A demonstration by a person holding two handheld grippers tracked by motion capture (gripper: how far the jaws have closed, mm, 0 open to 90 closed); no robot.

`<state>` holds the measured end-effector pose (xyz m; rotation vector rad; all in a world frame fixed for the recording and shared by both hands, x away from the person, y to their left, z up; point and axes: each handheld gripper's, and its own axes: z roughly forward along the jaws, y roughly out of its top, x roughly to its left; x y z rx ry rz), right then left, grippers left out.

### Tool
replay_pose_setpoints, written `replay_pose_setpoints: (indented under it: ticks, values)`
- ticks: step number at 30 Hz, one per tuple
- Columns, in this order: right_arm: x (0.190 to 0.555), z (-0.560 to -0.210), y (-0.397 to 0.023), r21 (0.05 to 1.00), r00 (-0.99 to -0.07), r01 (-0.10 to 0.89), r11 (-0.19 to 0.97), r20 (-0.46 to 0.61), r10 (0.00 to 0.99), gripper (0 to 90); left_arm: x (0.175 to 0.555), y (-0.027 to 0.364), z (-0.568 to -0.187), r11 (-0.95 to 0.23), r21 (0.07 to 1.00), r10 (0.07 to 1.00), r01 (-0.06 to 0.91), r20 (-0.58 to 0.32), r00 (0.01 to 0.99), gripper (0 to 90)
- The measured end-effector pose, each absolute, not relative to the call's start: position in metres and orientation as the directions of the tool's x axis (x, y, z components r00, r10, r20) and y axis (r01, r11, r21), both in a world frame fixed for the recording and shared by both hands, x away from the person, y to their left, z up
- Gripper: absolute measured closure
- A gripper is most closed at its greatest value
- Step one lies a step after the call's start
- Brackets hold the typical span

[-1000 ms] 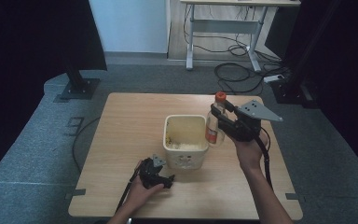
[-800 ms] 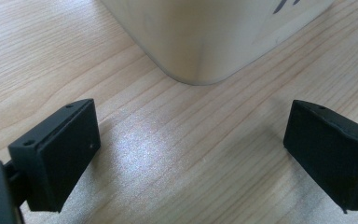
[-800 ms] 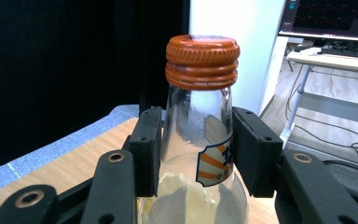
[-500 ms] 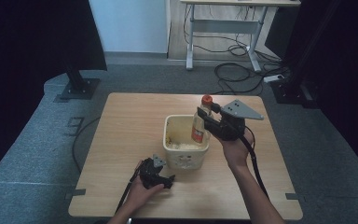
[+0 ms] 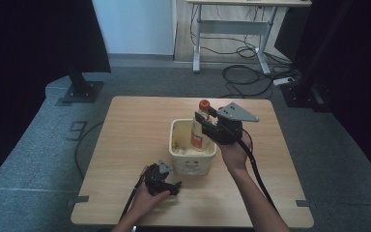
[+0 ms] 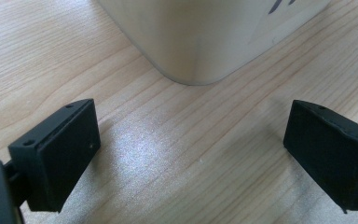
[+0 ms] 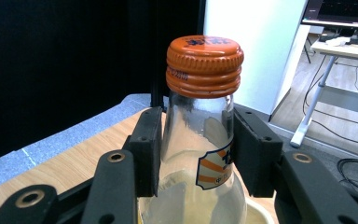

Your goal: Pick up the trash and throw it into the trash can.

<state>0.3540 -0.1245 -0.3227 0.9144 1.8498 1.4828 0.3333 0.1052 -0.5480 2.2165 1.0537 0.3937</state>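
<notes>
A glass bottle (image 5: 200, 126) with an orange cap (image 7: 204, 66) and a striped label stands upright, its lower part inside the cream square bin (image 5: 179, 159) at the table's middle. My right gripper (image 5: 207, 128) is shut on the bottle's neck (image 7: 196, 140), a jaw pressing each side. My left gripper (image 5: 174, 187) rests on the wooden table (image 5: 125, 130) in front of the bin's near left corner (image 6: 200, 51), jaws wide open with bare wood between them.
The bin holds the bottle near its back right wall. Dark curtains flank the table; a stand base (image 5: 79, 91) sits on the floor at the left. A white desk (image 5: 232, 29) and cables (image 5: 246, 77) lie beyond the far edge.
My right gripper carried the bottle leftward from beside the bin to over it and lowered it inside. The left gripper stayed put.
</notes>
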Motion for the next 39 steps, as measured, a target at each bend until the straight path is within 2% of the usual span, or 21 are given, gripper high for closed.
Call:
replay_pose_setpoints:
  ticks: [9,26,31,39]
  values:
    - [0.365,-0.339,-0.117,0.968,-0.585,0.177,0.18,-0.044,0.81,55.8,0.333,0.105,-0.548,-0.474,0.663,0.771,0.58,-0.006,0.637,3.6]
    - [0.387,-0.412,-0.11,0.925,-0.582,0.299,0.235,-0.019,0.813,55.9,0.333,0.105,-0.548,-0.472,0.665,0.772,0.578,-0.005,0.636,3.6]
    - [0.387,-0.424,-0.11,0.912,-0.583,0.323,0.254,-0.02,0.812,55.8,0.333,0.105,-0.548,-0.472,0.666,0.772,0.577,-0.004,0.635,3.6]
    - [0.382,-0.426,-0.116,0.918,-0.597,0.303,0.257,-0.027,0.802,55.2,0.333,0.104,-0.548,-0.473,0.665,0.771,0.578,-0.006,0.637,3.4]
